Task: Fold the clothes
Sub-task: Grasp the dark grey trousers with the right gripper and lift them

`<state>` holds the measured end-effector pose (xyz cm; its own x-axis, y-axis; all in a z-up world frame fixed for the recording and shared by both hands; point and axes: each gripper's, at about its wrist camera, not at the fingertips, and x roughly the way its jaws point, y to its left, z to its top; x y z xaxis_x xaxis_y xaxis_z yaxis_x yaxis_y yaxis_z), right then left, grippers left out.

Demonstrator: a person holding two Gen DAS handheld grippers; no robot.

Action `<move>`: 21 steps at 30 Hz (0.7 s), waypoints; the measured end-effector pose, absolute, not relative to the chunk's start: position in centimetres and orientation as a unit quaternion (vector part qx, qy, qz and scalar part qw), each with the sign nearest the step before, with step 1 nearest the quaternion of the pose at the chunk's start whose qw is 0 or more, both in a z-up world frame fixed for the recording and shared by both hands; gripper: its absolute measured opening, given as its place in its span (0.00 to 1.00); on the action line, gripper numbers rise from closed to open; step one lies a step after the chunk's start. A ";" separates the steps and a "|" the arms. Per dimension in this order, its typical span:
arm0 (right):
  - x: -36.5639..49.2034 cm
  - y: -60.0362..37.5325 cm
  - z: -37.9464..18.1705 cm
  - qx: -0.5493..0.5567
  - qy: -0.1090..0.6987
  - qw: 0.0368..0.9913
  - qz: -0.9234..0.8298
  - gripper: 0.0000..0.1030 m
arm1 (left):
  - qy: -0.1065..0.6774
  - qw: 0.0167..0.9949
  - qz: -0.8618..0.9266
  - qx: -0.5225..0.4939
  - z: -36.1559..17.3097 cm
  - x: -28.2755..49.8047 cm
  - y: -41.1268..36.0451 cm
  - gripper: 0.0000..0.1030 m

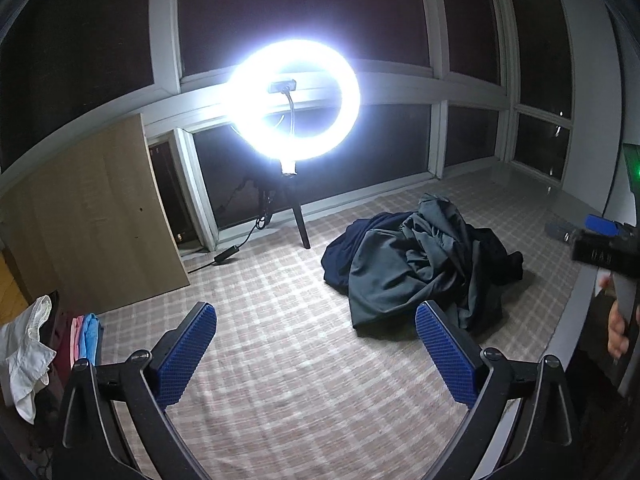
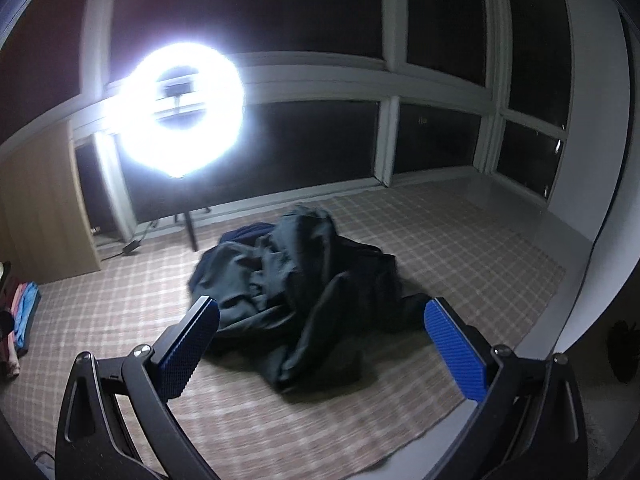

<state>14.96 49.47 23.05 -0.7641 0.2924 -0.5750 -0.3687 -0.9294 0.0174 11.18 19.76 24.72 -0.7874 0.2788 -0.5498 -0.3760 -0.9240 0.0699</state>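
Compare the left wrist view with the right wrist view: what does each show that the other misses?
Only the left wrist view shows the white garment at the left edge, the right gripper's body and the hand holding it.

Only the right wrist view shows the checked cloth's right edge against the grey floor.

Both show the crumpled dark clothes heap, the lit ring light, the folded coloured stack, and an open, empty gripper: left gripper, right gripper.

Ring light [image 1: 295, 100] before dark windows [image 1: 304, 12]
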 end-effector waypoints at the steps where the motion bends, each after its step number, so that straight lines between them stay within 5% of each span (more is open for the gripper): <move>1: 14.7 50.6 23.0 -0.295 0.068 0.176 0.937 1.00 | 0.089 0.171 0.941 -0.279 24.6 11.0 20.3 0.98; 21: -5.4 57.8 14.6 -0.383 0.034 0.047 0.922 1.00 | 0.081 0.082 0.943 -0.313 25.0 6.9 22.2 0.98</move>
